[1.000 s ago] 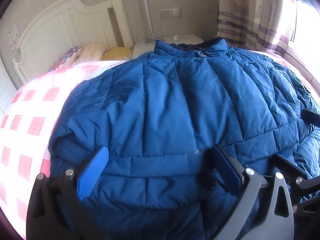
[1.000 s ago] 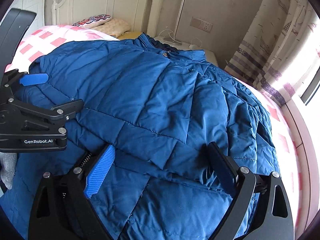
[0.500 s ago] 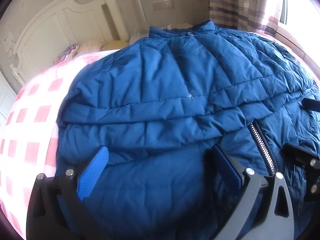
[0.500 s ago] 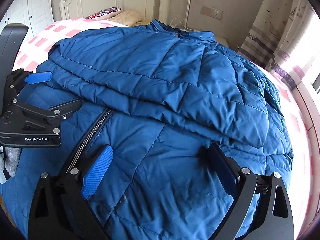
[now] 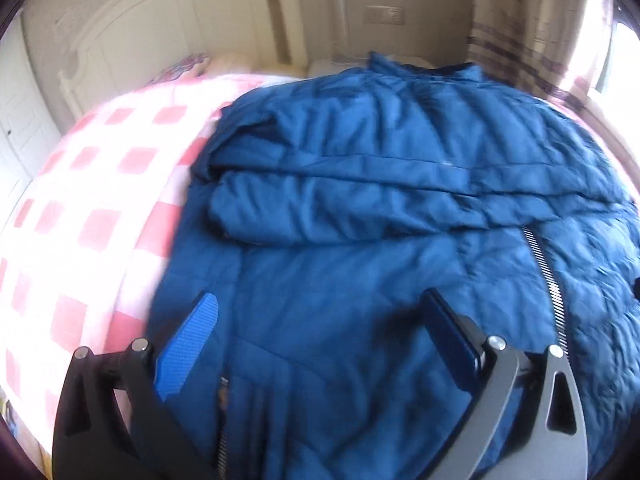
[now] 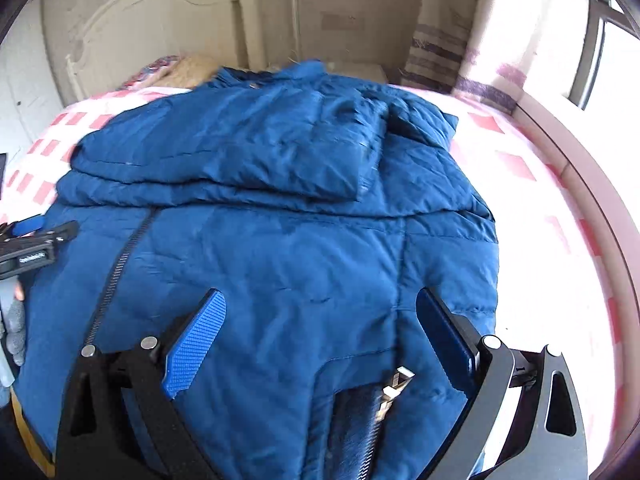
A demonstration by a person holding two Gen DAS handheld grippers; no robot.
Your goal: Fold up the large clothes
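A large blue quilted puffer jacket (image 5: pixel 380 208) lies on the bed, its far part folded over the near part, with a zipper (image 5: pixel 546 272) running down the front. It fills the right wrist view (image 6: pixel 280 208) too. My left gripper (image 5: pixel 320 328) is open and empty, just above the jacket's near left part. My right gripper (image 6: pixel 320 320) is open and empty above the jacket's near right part, by a zipper pull (image 6: pixel 394 384). The left gripper also shows at the left edge of the right wrist view (image 6: pixel 36 240).
The bed has a pink and white checked cover (image 5: pixel 92 208) showing left of the jacket and right of it (image 6: pixel 552 240). A white headboard (image 5: pixel 132 52) and pillows (image 6: pixel 188 70) stand at the far end. Curtains (image 5: pixel 520 40) and a window hang at the right.
Both grippers have pulled back toward the near edge of the jacket and risen. More of the near half and zipper shows; the folded-over part now lies farther away. Jaws stay open.
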